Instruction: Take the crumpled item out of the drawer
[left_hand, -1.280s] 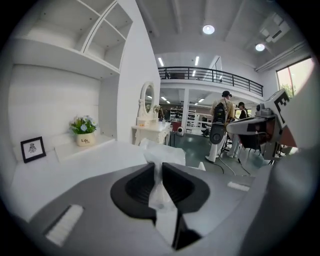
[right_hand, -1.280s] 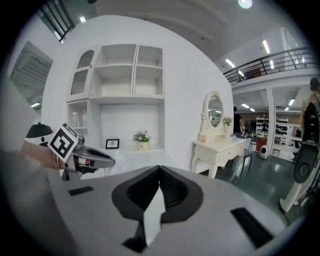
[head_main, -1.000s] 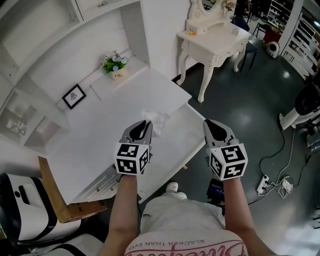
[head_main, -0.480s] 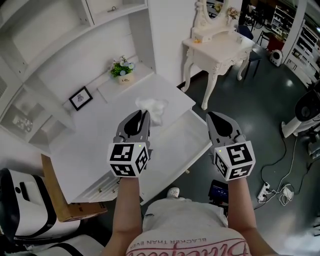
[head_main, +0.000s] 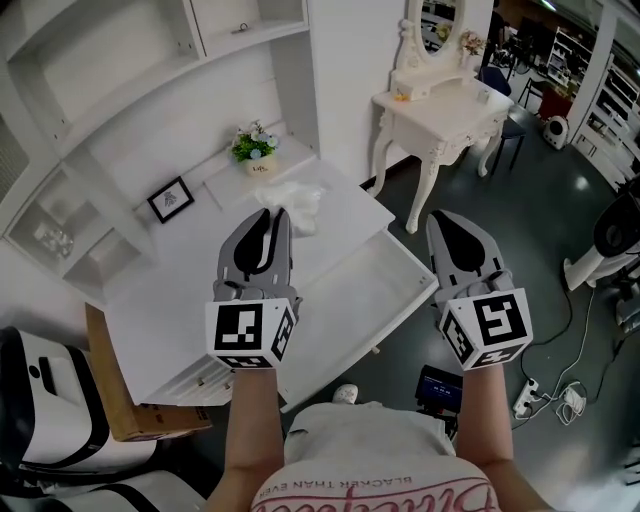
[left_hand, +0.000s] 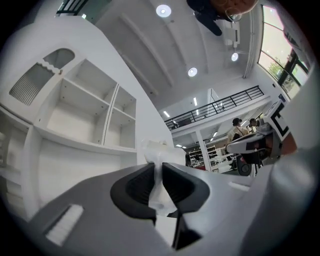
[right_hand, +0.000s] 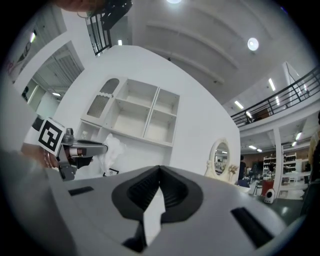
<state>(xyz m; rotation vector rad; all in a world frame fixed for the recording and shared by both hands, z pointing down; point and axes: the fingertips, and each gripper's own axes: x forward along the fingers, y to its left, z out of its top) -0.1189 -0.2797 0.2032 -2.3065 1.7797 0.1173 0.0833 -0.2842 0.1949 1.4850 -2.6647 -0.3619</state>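
The left gripper (head_main: 270, 213) pinches the crumpled item (head_main: 297, 198) narrowly by one thin fold, held up over the far side of the desk (head_main: 190, 290), clear of the open drawer (head_main: 405, 292); so slim a hold could slip and drop it. The right gripper (head_main: 447, 218) hangs closed and empty, and how much of the item sits between the left pads is hard to judge

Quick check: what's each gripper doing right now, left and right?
Left gripper: closed on the crumpled white item.
Right gripper: closed, holding nothing.
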